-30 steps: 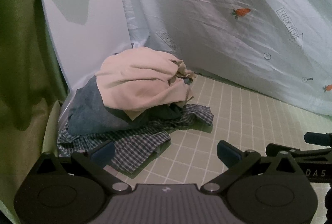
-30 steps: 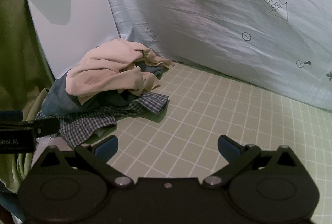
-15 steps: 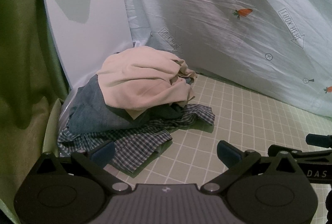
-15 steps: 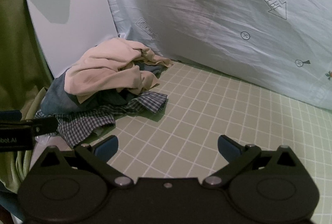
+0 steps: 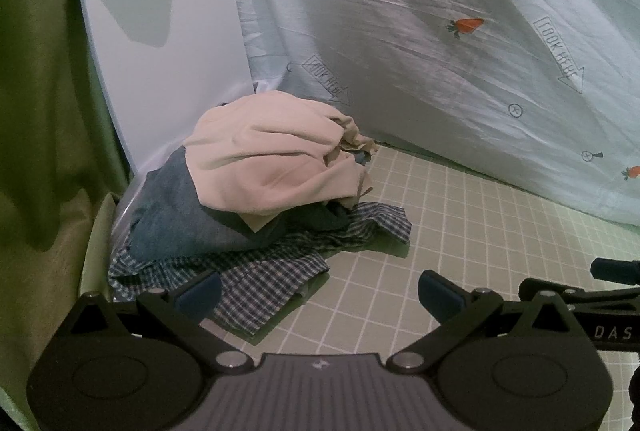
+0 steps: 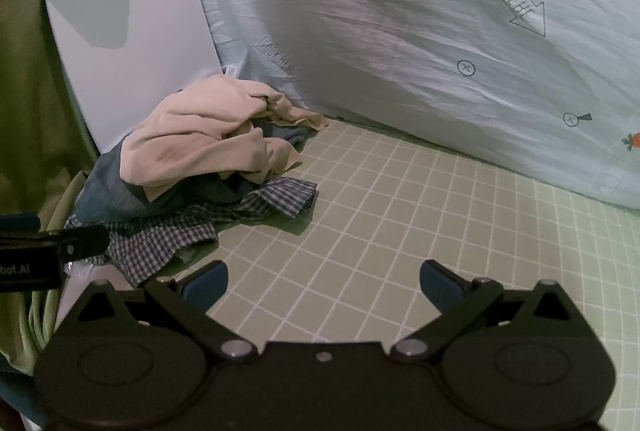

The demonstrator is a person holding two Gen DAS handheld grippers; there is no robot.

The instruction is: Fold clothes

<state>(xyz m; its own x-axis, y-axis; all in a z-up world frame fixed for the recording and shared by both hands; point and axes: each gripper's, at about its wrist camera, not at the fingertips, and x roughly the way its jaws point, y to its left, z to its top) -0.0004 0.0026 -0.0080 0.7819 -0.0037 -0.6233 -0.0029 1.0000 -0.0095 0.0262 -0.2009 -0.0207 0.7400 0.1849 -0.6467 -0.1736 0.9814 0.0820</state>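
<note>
A heap of clothes lies at the back left of the green gridded mat (image 5: pixel 460 231) (image 6: pixel 420 215). On top is a beige garment (image 5: pixel 272 155) (image 6: pixel 200 139), under it a dark blue one (image 5: pixel 172 215) (image 6: pixel 108 187), and at the bottom a blue checked shirt (image 5: pixel 264 275) (image 6: pixel 168 231). My left gripper (image 5: pixel 319 291) is open, its left finger just over the checked shirt's near edge. My right gripper (image 6: pixel 324 281) is open over bare mat, to the right of the heap. Neither holds anything.
A pale blue sheet (image 5: pixel 440 31) (image 6: pixel 400 31) printed with carrots and arrows hangs behind the mat. A white board (image 5: pixel 160 31) (image 6: pixel 120 11) stands behind the heap. Green fabric (image 5: pixel 36 111) (image 6: pixel 24 71) drapes along the left. Each gripper's body shows at the other view's edge.
Both grippers have drifted slightly; the heap sits a little further away in the views. The clothes have not moved and both grippers stay open.
</note>
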